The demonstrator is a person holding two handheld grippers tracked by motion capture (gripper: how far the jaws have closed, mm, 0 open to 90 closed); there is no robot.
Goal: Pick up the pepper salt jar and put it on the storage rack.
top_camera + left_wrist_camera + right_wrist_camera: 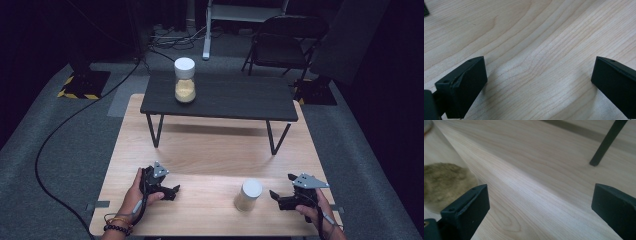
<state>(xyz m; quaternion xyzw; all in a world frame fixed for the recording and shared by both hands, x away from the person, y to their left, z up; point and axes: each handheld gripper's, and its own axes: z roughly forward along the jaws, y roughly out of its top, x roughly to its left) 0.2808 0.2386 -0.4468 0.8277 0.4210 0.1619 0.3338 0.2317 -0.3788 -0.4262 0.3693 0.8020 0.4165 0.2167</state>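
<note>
Wooden tabletop (210,150) is seen w/ a small dark table (220,97) stood on its far part. One jar (184,80) w/ white lid is set on that table, left of centre. A 2nd jar (248,195) is stood on the tabletop near front, just left of the right claw (274,196), apart from it. Left claw (175,190) is rested on the wood, well left of it. Both claws are held released, nothing btwn jaws.

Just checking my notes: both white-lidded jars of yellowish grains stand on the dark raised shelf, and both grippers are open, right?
Not quite. The high view shows one jar on the dark shelf; the other jar stands on the wooden table beside the right gripper. Both it and the left gripper are open.
</note>
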